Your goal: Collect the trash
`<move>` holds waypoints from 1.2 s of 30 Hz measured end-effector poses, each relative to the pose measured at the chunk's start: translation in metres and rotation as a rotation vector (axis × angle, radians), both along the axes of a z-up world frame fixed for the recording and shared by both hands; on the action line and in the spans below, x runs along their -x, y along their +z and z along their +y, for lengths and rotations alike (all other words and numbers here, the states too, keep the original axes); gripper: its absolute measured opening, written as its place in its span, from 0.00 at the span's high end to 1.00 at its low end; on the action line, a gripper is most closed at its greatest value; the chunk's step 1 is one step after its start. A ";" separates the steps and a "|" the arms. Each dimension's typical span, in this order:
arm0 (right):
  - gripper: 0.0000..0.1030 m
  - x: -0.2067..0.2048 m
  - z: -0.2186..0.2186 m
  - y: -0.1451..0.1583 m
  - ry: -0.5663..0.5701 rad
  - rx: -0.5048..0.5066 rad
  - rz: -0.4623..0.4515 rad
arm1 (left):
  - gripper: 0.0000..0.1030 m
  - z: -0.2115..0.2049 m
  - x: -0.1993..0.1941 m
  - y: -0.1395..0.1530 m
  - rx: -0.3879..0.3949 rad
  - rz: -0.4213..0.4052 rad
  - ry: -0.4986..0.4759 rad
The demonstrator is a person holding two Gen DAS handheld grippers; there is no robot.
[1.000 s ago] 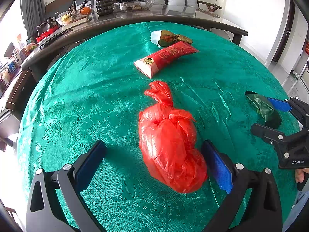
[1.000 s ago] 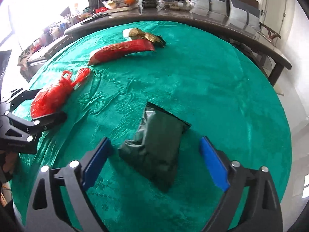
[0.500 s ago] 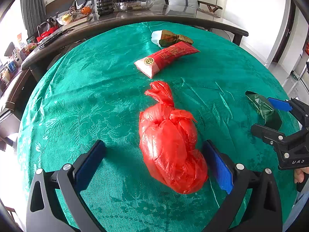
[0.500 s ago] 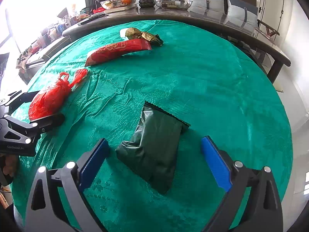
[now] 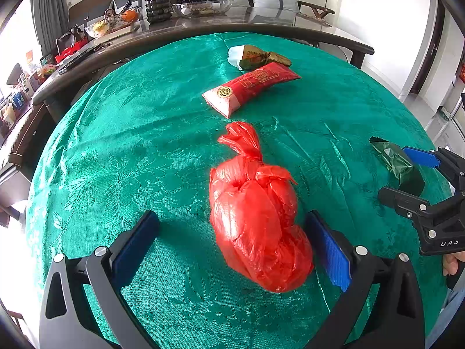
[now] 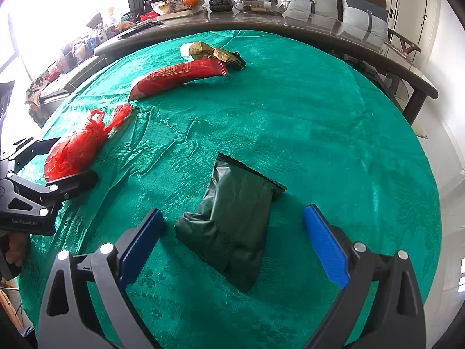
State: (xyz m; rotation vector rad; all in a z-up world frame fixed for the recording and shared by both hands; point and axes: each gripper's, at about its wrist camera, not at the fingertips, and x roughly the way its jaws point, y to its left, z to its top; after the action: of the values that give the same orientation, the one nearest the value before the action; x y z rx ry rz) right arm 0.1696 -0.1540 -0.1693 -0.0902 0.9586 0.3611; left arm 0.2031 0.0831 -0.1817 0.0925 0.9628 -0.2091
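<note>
**Both grippers open, each straddling one trash item**

Left gripper [image 5: 232, 241]: jaws wide apart. The red bag [image 5: 255, 218] lies on the green cloth [image 5: 116, 145] between the two blue pads. The bag sits closer to the right pad [image 5: 330, 250]; contact there cannot be confirmed. The left pad [image 5: 135, 245] is clear of the bag. The bag's knotted neck points toward the far edge of the table.

Right gripper [image 6: 232, 238]: jaws wide apart. The dark green pouch [image 6: 235, 221] lies flat on the cloth between the pads, near the right edge of the table. Neither pad [image 6: 324, 245] touches the pouch. Its serrated end points toward the far edge.

Other items on the cloth:
- Red packet [image 5: 251, 88]: beyond the bag, toward the far edge, lying at an angle.
- Gold-and-green wrapper [image 5: 258, 56]: just behind the red packet, nearest the far edge, with a white piece at its left end.

Cross-views: the left wrist view shows the right gripper at the right edge of the table with the pouch between its fingers. The right wrist view shows the left gripper at the left edge, fingers on either side of the bag.

Beyond the cloth stands a dark table [image 5: 232, 26] carrying bowls and a potted plant [image 5: 158, 3].
</note>
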 end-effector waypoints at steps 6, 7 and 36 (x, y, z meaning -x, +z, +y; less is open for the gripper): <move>0.09 -0.019 -0.056 0.020 -0.189 -0.317 0.315 | 0.05 0.004 0.006 0.004 0.021 0.010 -0.055; 0.11 -0.022 -0.054 0.022 -0.188 -0.327 0.343 | 0.05 0.008 0.009 0.006 0.043 0.014 -0.070; 0.67 0.025 -0.142 0.058 -0.213 -0.103 0.155 | 0.60 -0.092 0.050 0.055 0.195 0.035 -0.268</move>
State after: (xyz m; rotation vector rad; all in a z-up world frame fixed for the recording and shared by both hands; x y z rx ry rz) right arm 0.1446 -0.2957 -0.1116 0.1357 1.0901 0.2220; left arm 0.1530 -0.0089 -0.1265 0.0380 0.9583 -0.5516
